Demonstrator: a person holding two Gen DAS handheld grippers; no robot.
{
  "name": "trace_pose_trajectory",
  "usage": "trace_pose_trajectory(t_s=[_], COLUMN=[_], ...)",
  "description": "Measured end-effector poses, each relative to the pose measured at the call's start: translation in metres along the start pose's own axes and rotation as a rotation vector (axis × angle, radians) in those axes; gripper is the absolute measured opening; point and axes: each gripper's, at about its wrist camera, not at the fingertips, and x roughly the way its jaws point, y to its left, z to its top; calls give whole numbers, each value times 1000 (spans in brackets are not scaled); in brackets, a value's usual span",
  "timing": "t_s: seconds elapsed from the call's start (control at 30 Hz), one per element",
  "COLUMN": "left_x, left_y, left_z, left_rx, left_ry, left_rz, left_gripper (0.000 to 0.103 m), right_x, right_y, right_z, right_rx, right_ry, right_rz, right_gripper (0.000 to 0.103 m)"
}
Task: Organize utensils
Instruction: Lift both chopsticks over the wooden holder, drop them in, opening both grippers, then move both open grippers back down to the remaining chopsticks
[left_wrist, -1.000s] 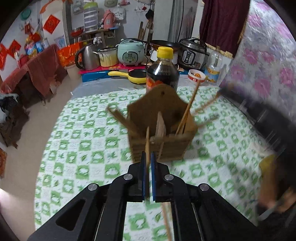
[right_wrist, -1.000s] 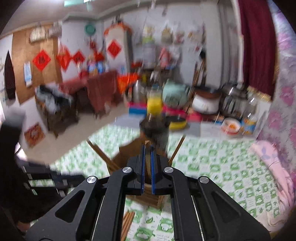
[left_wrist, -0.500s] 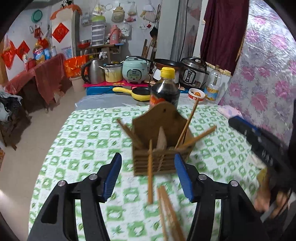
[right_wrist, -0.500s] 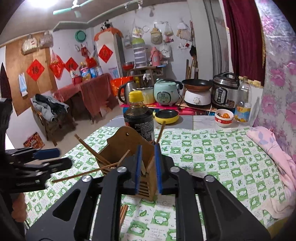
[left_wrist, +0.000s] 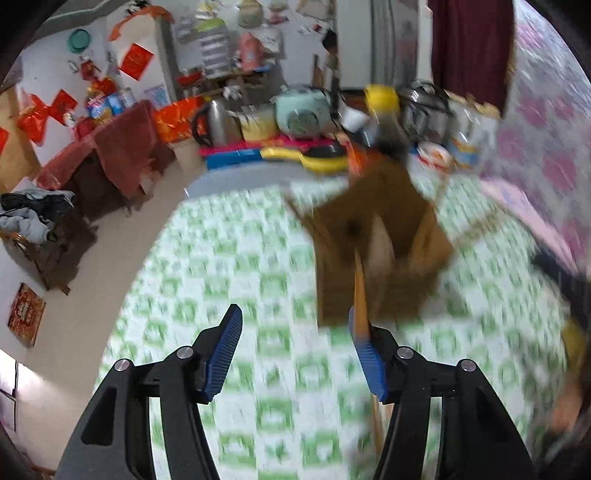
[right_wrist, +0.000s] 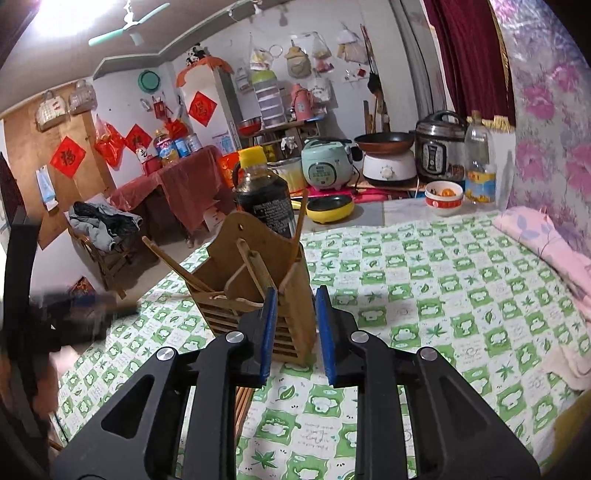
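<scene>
Wooden and blurred, one utensil holder stands on the green-checked tablecloth in the left wrist view, ahead of the left gripper, whose jaws have just been opening and gape wide on nothing; one chopstick rises just beside the right pad, contact unclear. Bare cloth lies left of the holder up to the table's curved edge. In the right wrist view, the right gripper has its jaws slightly parted, just opening, empty, before the same holder, which carries at least four chopsticks; one dark bottle stands behind, and open cloth spreads right.
</scene>
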Motion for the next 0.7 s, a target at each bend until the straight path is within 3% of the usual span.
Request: trace_pose_trajectory(t_s=[0.1,0.2,0.3,0.43,0.6,0.7], left_x=[-7,-14,-18,-21,-23,-21], left_y=[-4,-13,-21,-23,-13,-9], left_z=[46,56,36,1,-36,-54], left_rx=[-23,-34,-38,-63,-132,-145], left_ry=[-67,-94,-111,-154,-237,-263], left_rz=[18,3,-38,-39,-34,6], left_gripper=[59,59,59,61,79,89], right_x=[4,5,3,-4,-12,-15], right_y=[-4,-6,-7,-4,-1,3], right_z=[-4,-7,-10,-12,-24,-35], right_rx=[6,6,1,-12,-27,-37], right_ry=[8,12,9,-25,-62,-88], right_rz=[-1,-1,-10,-38,-106,-167], right_gripper=[25,25,25,27,41,60])
